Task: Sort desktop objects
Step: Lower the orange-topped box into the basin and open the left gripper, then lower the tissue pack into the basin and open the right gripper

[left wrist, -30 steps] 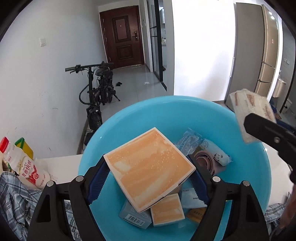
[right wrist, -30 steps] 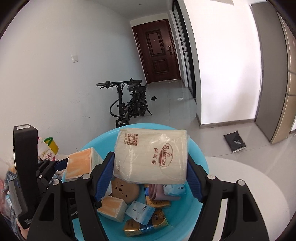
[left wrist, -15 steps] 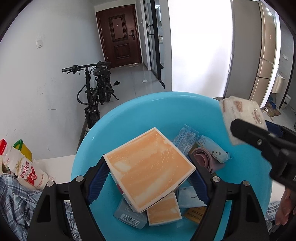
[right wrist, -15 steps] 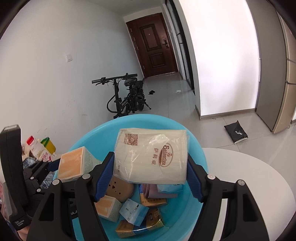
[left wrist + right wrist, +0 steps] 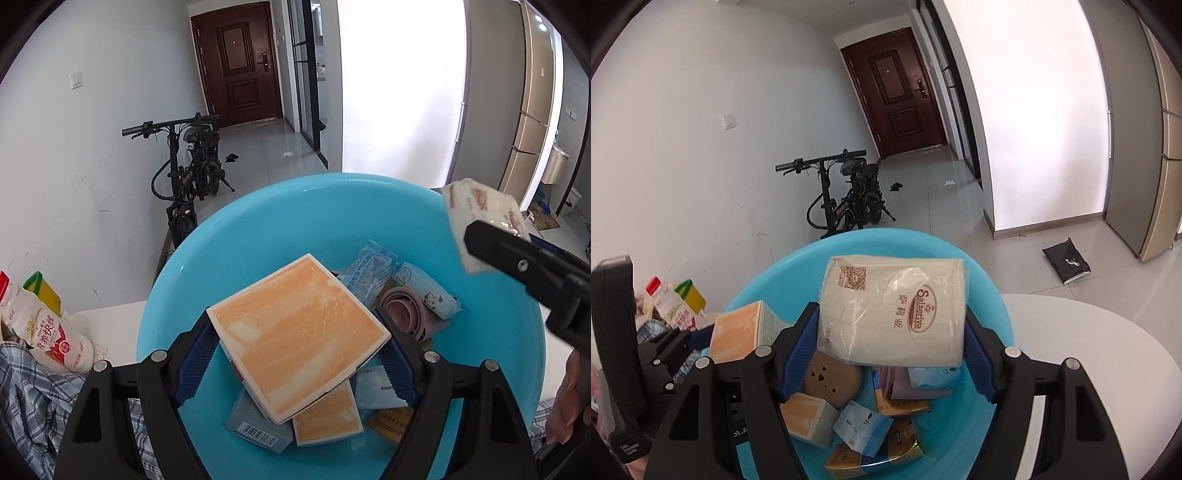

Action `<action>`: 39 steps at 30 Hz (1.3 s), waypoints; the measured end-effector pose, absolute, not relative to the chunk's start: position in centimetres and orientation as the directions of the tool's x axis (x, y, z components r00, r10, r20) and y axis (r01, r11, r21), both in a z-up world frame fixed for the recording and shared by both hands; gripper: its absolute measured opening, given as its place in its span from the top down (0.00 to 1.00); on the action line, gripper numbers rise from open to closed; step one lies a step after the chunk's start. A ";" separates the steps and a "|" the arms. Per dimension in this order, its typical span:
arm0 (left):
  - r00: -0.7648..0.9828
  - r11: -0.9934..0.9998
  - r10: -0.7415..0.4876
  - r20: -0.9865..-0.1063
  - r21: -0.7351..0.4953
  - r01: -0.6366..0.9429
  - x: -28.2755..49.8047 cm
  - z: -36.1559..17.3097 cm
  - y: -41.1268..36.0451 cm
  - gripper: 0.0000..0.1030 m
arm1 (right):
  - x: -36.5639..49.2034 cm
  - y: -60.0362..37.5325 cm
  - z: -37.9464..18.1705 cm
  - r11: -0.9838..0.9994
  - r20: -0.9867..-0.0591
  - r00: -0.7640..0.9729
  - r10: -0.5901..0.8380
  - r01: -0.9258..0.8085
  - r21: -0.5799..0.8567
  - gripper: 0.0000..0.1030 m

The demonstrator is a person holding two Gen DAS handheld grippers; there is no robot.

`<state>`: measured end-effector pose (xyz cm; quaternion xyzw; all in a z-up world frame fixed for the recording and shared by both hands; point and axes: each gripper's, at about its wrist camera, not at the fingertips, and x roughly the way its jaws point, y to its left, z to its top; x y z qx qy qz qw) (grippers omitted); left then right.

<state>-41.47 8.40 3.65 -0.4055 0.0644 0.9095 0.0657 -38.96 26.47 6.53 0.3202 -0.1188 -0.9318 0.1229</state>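
Observation:
My left gripper (image 5: 295,350) is shut on an orange box (image 5: 299,341) and holds it over the blue basin (image 5: 295,206). My right gripper (image 5: 892,354) is shut on a cream tissue pack (image 5: 892,310) and holds it above the same basin (image 5: 990,295). The tissue pack (image 5: 480,218) and the right gripper also show at the right of the left wrist view. The orange box (image 5: 738,332) shows at the left of the right wrist view. The basin holds several small boxes and packets, a pink tape roll (image 5: 406,310) and a brown round item (image 5: 831,380).
The basin stands on a white round table (image 5: 1089,350). A milk bottle (image 5: 48,332), a green-yellow carton (image 5: 42,295) and plaid cloth (image 5: 33,398) lie to the left. A folding bike (image 5: 188,173) stands by the far wall.
Both grippers have moved further over the basin with their loads still held. The tissue pack has shifted left in the left wrist view.

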 end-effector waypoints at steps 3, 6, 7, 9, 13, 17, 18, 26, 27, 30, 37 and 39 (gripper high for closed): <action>-0.647 -0.983 0.090 -0.757 0.035 -0.178 -41.6 3.6 8.3 0.19 | -38.9 27.3 6.7 -0.940 -0.562 -0.771 -0.301 0.141 0.311 0.32; -0.636 -0.985 0.084 -0.767 0.033 -0.170 -41.9 3.4 8.1 0.19 | -39.0 27.5 6.6 -0.937 -0.562 -0.768 -0.306 0.136 0.323 0.32; -0.630 -0.985 0.080 -0.773 0.036 -0.169 -42.2 3.3 8.1 0.19 | -39.1 27.5 6.6 -0.935 -0.563 -0.767 -0.308 0.135 0.327 0.32; -0.619 -0.985 0.070 -0.782 0.045 -0.168 -42.4 3.1 8.2 0.19 | -39.2 27.4 6.4 -0.936 -0.568 -0.763 -0.308 0.135 0.326 0.32; -0.638 -0.987 0.064 -0.767 0.045 -0.153 -42.3 3.4 8.2 0.19 | -39.3 27.0 6.2 -0.938 -0.576 -0.757 -0.308 0.141 0.315 0.32; -0.659 -0.990 0.091 -0.746 0.004 -0.141 -42.0 4.0 7.7 0.06 | -39.1 26.7 6.3 -0.942 -0.575 -0.759 -0.304 0.150 0.300 0.31; -0.657 -0.990 0.093 -0.748 0.004 -0.144 -42.0 4.0 7.7 0.06 | -39.1 26.6 6.3 -0.943 -0.576 -0.760 -0.302 0.149 0.297 0.31; -0.651 -0.989 0.084 -0.754 0.017 -0.147 -42.0 4.0 8.0 0.06 | -39.2 26.7 6.5 -0.943 -0.580 -0.757 -0.303 0.152 0.294 0.31; -0.650 -0.989 0.084 -0.755 0.017 -0.147 -41.9 3.9 8.1 0.06 | -39.3 26.7 6.5 -0.944 -0.579 -0.757 -0.303 0.152 0.294 0.31; -0.651 -0.989 0.089 -0.754 0.013 -0.149 -41.9 3.9 8.0 0.06 | -39.2 26.7 6.4 -0.944 -0.580 -0.756 -0.303 0.154 0.293 0.31; -0.647 -0.989 0.088 -0.758 0.014 -0.150 -42.0 3.9 7.9 0.06 | -39.1 26.8 6.6 -0.944 -0.581 -0.755 -0.304 0.159 0.288 0.31; -0.648 -0.988 0.086 -0.757 0.017 -0.151 -42.0 3.9 7.9 0.06 | -39.2 26.8 6.5 -0.944 -0.584 -0.752 -0.306 0.158 0.291 0.31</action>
